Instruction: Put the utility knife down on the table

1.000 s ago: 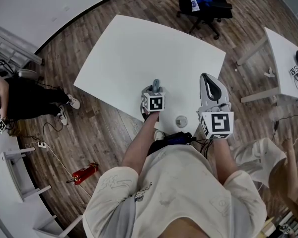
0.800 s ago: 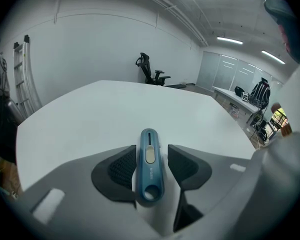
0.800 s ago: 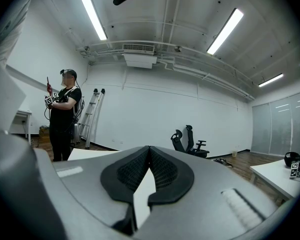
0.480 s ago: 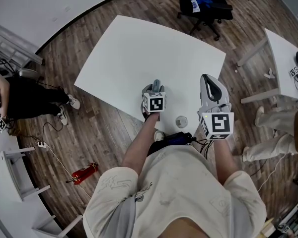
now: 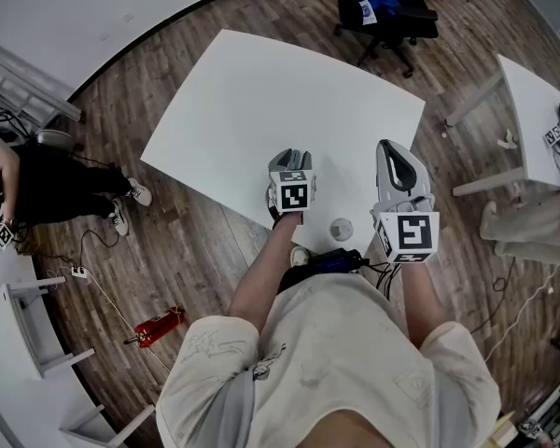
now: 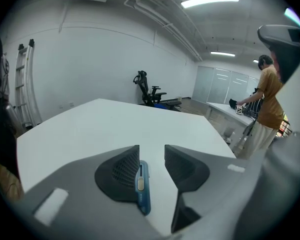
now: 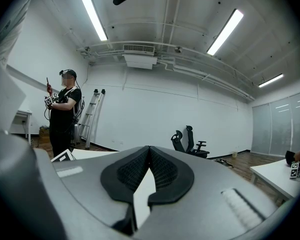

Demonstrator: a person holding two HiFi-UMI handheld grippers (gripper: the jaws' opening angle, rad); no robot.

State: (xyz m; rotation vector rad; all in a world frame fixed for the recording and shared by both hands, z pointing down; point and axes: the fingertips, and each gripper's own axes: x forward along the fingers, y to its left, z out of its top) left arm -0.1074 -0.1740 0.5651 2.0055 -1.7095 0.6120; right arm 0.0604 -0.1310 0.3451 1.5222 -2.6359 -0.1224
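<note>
The blue utility knife (image 6: pixel 141 186) lies flat on the white table (image 6: pixel 115 119), seen from above in the left gripper view, just below the left pad. My left gripper (image 6: pixel 151 164) hovers over it with a gap between the pads and nothing pressed between them; its jaws have just been closing a little. In the head view that gripper (image 5: pixel 292 161) hangs over the table's near edge and hides the knife. My right gripper (image 7: pixel 149 166) is shut with its pads together and empty; it is held level beside the left one (image 5: pixel 393 160).
A small round grey object (image 5: pixel 341 229) sits on the table's near edge between my arms. A black office chair (image 5: pixel 383 7) stands beyond the table. Another table (image 5: pixel 532 101) is at the right, a person (image 5: pixel 37 189) at the left, a red tool (image 5: pixel 159 325) on the floor.
My left gripper has risen from the table top toward the head camera, leaving the knife below. The person at the right edge has walked mostly out of view.
</note>
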